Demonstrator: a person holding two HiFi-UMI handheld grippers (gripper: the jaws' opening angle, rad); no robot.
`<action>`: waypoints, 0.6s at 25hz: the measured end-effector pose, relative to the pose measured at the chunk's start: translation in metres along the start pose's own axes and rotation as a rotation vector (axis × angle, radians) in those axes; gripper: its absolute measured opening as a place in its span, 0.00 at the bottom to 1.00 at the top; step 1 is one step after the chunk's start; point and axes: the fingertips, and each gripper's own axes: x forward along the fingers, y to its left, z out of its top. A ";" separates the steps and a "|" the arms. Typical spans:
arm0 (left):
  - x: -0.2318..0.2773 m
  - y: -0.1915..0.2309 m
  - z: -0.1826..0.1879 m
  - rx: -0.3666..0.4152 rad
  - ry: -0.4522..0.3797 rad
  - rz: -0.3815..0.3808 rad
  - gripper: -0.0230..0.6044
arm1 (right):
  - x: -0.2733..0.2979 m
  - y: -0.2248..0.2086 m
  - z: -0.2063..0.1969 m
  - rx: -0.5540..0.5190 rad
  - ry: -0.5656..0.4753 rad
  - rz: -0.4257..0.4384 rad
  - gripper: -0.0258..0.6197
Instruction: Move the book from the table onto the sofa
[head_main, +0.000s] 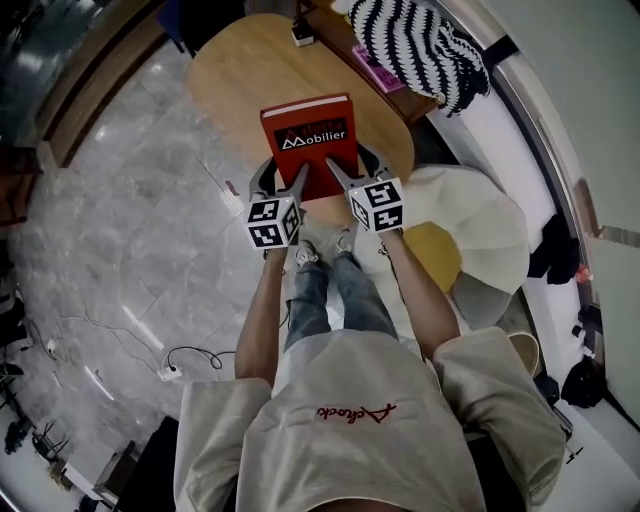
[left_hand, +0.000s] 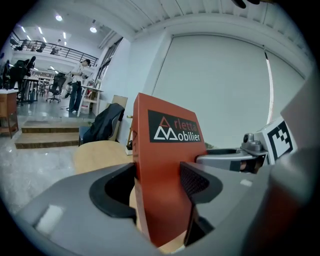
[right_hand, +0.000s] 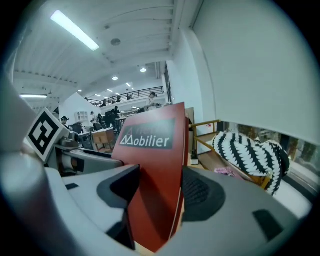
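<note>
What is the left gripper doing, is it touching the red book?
Touching. In the left gripper view, the left gripper clamps the red book, a jaw pressing each cover.

- Gleaming grey and glossy at left as a marble floor (head_main: 120, 200).
- Standing on it as an oval wooden table (head_main: 235, 75).
- Lying black-and-white striped as a cushion (head_main: 420, 45) on a wooden-framed seat (right_hand: 216, 161) beyond the table.
- Rising white behind that seat as a wall (right_hand: 250, 60).
- Glowing overhead as a strip light (right_hand: 74, 31).
- Climbing as wooden steps (left_hand: 45, 135) under a railed gallery (left_hand: 47, 47).
</note>
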 end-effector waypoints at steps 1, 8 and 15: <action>-0.003 -0.001 0.009 0.007 -0.012 -0.001 0.50 | -0.002 0.001 0.010 -0.009 -0.013 -0.003 0.45; -0.019 -0.003 0.072 0.061 -0.098 -0.006 0.50 | -0.009 0.008 0.072 -0.067 -0.107 -0.014 0.45; -0.043 -0.011 0.134 0.127 -0.169 -0.013 0.50 | -0.026 0.018 0.134 -0.110 -0.209 -0.030 0.45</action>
